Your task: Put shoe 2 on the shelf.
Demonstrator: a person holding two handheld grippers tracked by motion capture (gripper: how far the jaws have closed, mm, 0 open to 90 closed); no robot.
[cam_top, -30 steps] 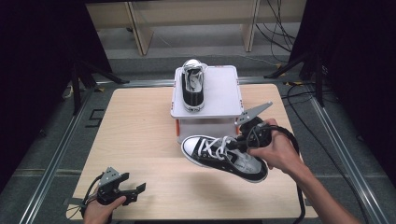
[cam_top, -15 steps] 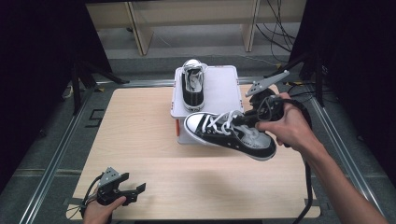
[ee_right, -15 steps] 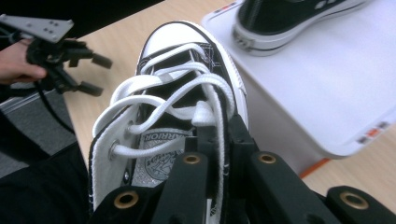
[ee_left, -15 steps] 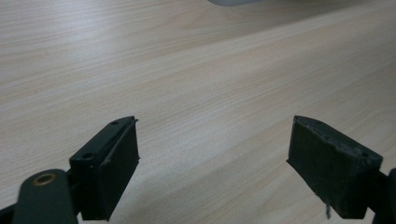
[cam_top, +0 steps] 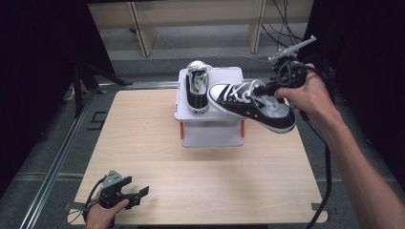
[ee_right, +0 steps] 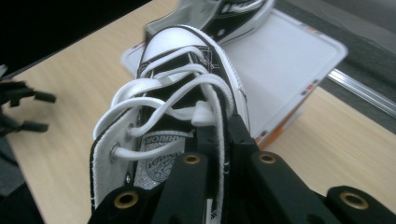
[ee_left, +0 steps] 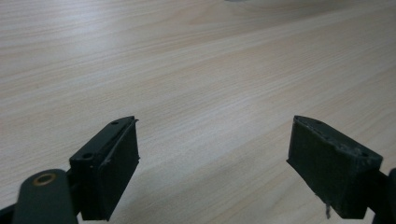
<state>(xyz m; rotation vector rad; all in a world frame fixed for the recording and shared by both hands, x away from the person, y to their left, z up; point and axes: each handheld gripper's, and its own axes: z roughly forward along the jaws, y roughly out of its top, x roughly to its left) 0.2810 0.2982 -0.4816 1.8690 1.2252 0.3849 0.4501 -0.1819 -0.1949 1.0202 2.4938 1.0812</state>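
Right tool (cam_top: 279, 88): we see it clenched on a black sneaker (cam_top: 250, 105) – held above the white box (cam_top: 210, 129).
Box top: second sneaker (cam_top: 197, 86).
Left tool (ee_left: 212, 163): released – over bare tabletop (cam_top: 200, 176).

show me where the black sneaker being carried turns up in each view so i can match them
High view: the carried sneaker is right of centre, held by the right tongs beside the other sneaker, over the white box.
Left gripper view: not in it; bare table between the open left tongs.
Right gripper view: centre, toe pointing away, laces up.
Shared landmark: the white box in the high and right gripper views.
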